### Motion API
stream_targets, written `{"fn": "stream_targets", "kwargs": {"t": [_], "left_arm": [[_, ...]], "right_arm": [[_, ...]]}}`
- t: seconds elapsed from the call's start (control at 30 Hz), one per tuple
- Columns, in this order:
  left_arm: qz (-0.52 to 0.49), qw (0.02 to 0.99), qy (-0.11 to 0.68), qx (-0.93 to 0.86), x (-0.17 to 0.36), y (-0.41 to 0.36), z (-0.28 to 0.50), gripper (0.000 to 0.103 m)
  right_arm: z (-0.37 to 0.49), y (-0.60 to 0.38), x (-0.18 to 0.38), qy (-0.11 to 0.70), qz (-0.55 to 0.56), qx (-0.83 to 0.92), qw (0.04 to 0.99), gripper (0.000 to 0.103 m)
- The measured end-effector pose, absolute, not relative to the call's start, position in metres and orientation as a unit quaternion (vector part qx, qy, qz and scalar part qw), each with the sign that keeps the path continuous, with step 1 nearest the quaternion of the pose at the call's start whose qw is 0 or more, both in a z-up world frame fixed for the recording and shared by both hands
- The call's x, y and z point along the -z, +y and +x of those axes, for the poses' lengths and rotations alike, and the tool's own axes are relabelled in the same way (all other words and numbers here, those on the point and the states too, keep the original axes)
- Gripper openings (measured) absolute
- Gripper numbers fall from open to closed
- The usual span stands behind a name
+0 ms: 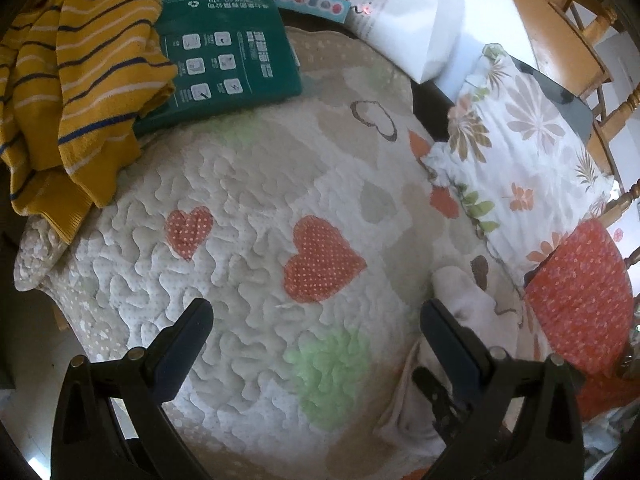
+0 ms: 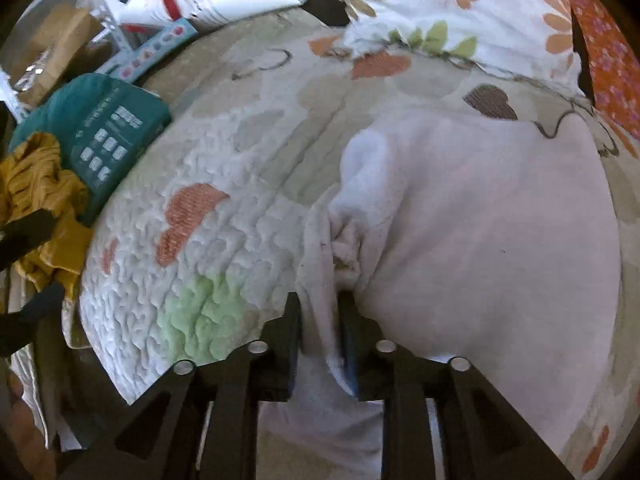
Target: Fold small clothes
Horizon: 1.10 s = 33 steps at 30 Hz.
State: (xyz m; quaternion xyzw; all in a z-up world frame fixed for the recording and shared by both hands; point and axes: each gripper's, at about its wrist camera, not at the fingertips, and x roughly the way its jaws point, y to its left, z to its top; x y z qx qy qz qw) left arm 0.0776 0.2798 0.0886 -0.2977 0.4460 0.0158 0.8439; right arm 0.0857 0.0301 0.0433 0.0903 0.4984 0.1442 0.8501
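The right gripper (image 2: 320, 312) pinches a bunched fold of the pale pink garment (image 2: 492, 232), which lies spread on the heart-patterned quilt (image 1: 248, 184) near its floral-pillow (image 1: 532, 148) edge. The left gripper (image 1: 316, 316) hangs with fingers wide apart over bare quilt, holding nothing. A mustard striped top (image 1: 76, 80) sits heaped at the far corner, partly over a green package (image 1: 228, 60).

One white garment (image 2: 480, 220), one mustard striped garment (image 1: 72, 80), one green package (image 1: 224, 60), two grippers (image 1: 316, 320) (image 2: 320, 312).
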Motion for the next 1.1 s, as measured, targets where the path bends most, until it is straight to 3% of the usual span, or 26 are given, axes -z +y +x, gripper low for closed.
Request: {"fn": "stream_targets", "kwargs": {"t": [0.07,0.33,0.63,0.7,0.73,0.77,0.8,0.87,0.9,1.1], "left_arm": [[-0.295,0.843,0.449,-0.013,-0.087,0.277,0.079,0.103],[-0.283,0.831,0.475,0.055,-0.074,0.238,0.086,0.103],[-0.224,0.807,0.524,0.154,-0.051,0.152,0.098,0.102],[-0.215,0.802,0.539,0.143,-0.042,0.144,0.100,0.082],[-0.215,0.794,0.550,0.143,-0.037,0.143,0.101,0.050],[-0.223,0.781,0.565,0.149,-0.031,0.141,0.102,0.024],[-0.245,0.764,0.575,0.159,-0.025,0.142,0.103,0.018],[-0.270,0.755,0.573,0.171,-0.025,0.141,0.102,0.017],[-0.274,0.756,0.567,0.180,-0.030,0.139,0.100,0.017],[-0.291,0.725,0.576,0.240,-0.030,0.109,0.085,0.017]], "right_arm": [[0.079,0.019,-0.052,0.499,0.123,-0.188,0.837,0.061],[0.043,-0.074,-0.081,0.454,0.141,-0.118,0.872,0.061],[0.053,-0.132,-0.047,0.473,0.198,-0.045,0.857,0.067],[0.060,-0.127,-0.046,0.463,0.203,-0.046,0.861,0.075],[0.064,-0.124,-0.044,0.462,0.200,-0.050,0.863,0.075],[0.070,-0.120,-0.042,0.467,0.191,-0.060,0.861,0.066],[0.071,-0.120,-0.042,0.472,0.186,-0.065,0.859,0.041],[0.071,-0.122,-0.049,0.477,0.185,-0.080,0.856,0.026],[0.067,-0.127,-0.056,0.473,0.185,-0.086,0.857,0.022],[0.037,-0.174,-0.062,0.457,0.199,-0.038,0.866,0.019]]}}
